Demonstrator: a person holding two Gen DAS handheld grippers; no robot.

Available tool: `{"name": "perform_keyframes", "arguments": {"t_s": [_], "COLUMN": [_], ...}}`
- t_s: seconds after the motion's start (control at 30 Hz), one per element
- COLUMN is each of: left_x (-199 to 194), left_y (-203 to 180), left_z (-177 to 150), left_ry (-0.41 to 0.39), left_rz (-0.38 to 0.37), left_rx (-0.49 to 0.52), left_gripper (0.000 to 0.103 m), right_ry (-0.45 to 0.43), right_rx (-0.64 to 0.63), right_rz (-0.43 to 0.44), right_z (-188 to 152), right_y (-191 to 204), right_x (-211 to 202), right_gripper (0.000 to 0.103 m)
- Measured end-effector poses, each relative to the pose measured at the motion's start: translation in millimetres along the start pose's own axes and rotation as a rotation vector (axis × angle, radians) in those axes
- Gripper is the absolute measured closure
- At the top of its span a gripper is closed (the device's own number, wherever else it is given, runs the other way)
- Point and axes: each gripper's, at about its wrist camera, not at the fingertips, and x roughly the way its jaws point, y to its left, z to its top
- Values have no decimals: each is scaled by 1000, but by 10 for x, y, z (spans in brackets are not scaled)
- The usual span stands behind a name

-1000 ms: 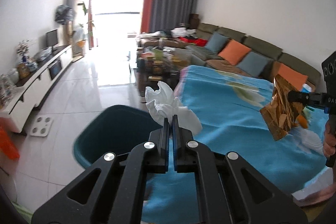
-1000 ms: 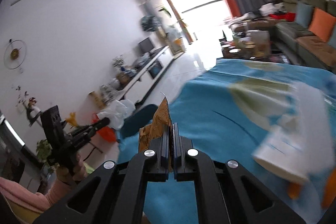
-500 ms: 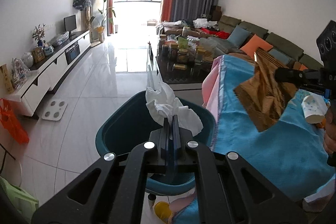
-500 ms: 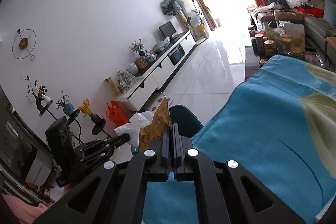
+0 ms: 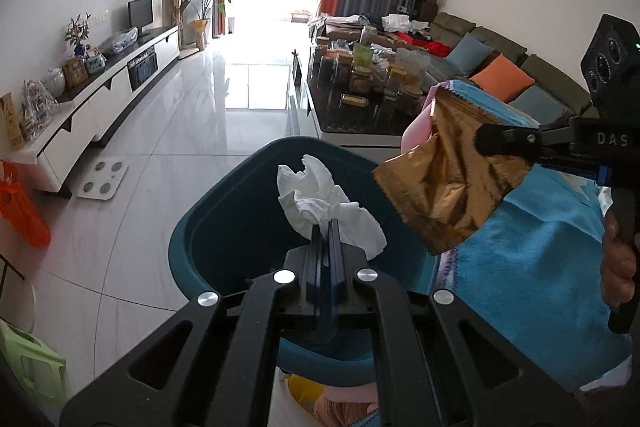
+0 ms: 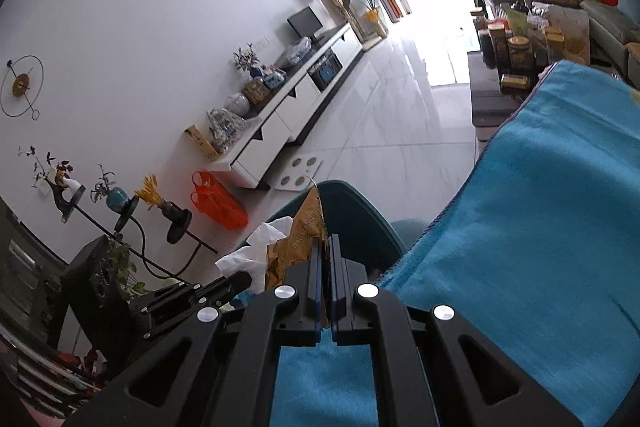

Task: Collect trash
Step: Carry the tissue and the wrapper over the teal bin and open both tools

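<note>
My left gripper (image 5: pixel 329 227) is shut on a crumpled white tissue (image 5: pixel 324 205) and holds it over the mouth of a teal bin (image 5: pixel 192 239) on the floor. From the right, my right gripper (image 5: pixel 480 138) reaches in, shut on a shiny golden snack wrapper (image 5: pixel 444 183) that hangs over the bin's right rim. In the right wrist view the right gripper (image 6: pixel 329 241) pinches the wrapper (image 6: pixel 304 231) edge-on, with the tissue (image 6: pixel 256 247) and the left gripper (image 6: pixel 236 283) just to its left and the bin (image 6: pixel 352 215) behind.
A table under a blue cloth (image 5: pixel 532 247) stands right of the bin. Behind it is a dark coffee table (image 5: pixel 360 107) crowded with jars. A white TV cabinet (image 5: pixel 100 107), a white scale (image 5: pixel 103 179) and an orange bag (image 5: pixel 20 207) line the left. A person's hand (image 5: pixel 618 259) grips the right tool.
Both grippers swung left from over the blue table to over the teal bin. The tissue and the wrapper came along in their grips, and the wrapper now hangs close to the tissue.
</note>
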Motion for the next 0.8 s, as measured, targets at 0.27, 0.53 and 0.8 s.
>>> {"name": "perform_keyframes", "arguments": {"t_s": [0.27,0.53,0.8], "left_x": [176,275,37], "left_y": [-2,39,-126], "left_z": [-19,-27,-29], "left_ry": [25,28,-30], "left_rz": [5,23,5], "left_rx": [-20,-51,-28], "left_gripper": [100,81,66], "right_ry": [58,66,7], "right_rx": [16,26,-36], "right_rz": [-19,-30,-23], "right_z": [36,40,-49], "right_y": [31,-5,78], "right_x": [253,285,-116], "right_gripper": [92,80,69]}}
